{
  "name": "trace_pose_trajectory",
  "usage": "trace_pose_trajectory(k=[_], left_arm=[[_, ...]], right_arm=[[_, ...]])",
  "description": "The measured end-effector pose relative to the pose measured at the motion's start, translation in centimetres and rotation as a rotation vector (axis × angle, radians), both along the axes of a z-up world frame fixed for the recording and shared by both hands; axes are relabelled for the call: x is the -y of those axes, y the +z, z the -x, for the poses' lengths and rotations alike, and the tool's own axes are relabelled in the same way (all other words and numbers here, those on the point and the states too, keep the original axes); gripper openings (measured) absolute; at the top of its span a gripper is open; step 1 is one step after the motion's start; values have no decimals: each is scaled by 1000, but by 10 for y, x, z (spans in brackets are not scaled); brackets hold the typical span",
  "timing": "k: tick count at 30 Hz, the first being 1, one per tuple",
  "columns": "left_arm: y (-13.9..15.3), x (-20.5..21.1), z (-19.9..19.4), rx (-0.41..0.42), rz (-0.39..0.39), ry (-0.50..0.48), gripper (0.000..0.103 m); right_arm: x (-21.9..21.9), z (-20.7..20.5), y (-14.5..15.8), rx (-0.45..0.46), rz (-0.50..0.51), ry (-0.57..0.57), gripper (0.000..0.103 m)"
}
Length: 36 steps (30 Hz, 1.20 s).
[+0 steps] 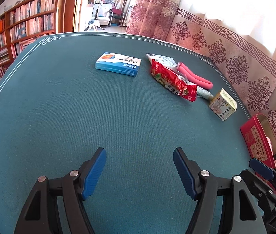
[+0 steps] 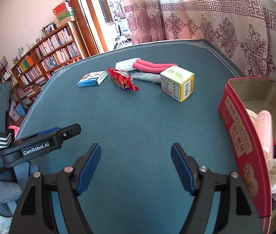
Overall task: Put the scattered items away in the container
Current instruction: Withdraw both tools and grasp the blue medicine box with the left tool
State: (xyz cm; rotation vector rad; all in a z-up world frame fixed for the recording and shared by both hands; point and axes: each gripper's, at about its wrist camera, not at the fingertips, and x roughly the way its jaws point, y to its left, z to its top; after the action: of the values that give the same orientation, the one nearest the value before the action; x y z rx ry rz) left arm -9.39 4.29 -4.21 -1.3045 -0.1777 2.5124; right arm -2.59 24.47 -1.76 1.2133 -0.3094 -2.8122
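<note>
On the green table mat lie a blue box (image 1: 118, 64) (image 2: 93, 78), a red snack packet (image 1: 174, 81) (image 2: 122, 78), a pink foam-handled tool (image 1: 195, 76) (image 2: 153, 67), a white packet (image 1: 162, 59) (image 2: 125, 64), a grey wrapped tube (image 1: 204, 93) (image 2: 145, 76) and a yellow box (image 1: 223, 104) (image 2: 178, 82). The red tin container (image 1: 255, 138) (image 2: 239, 136) stands at the right and holds pink rollers and tape rolls. My left gripper (image 1: 139, 172) is open and empty, near the table's front. My right gripper (image 2: 136, 167) is open and empty, just left of the tin.
A patterned curtain (image 1: 235, 44) hangs close behind the table's far and right edges. A bookshelf (image 1: 20, 29) stands beyond the left edge. The left gripper's body (image 2: 30, 148) shows at the left of the right wrist view.
</note>
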Motion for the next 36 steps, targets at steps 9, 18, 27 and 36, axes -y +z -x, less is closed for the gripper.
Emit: trace_pose_trajectory(k=[9, 18, 27, 36], left_arm=[[-8, 24, 49, 25, 22, 46, 72], [9, 24, 116, -54, -9, 4, 72], [11, 9, 166, -88, 11, -75, 72], [9, -11, 181, -134, 111, -136, 72]], right_arm=[[9, 14, 0, -2, -1, 30, 78], [0, 19, -5, 10, 7, 5, 78], [-5, 25, -11, 20, 10, -2, 78], [-8, 32, -22, 42, 21, -2, 78]])
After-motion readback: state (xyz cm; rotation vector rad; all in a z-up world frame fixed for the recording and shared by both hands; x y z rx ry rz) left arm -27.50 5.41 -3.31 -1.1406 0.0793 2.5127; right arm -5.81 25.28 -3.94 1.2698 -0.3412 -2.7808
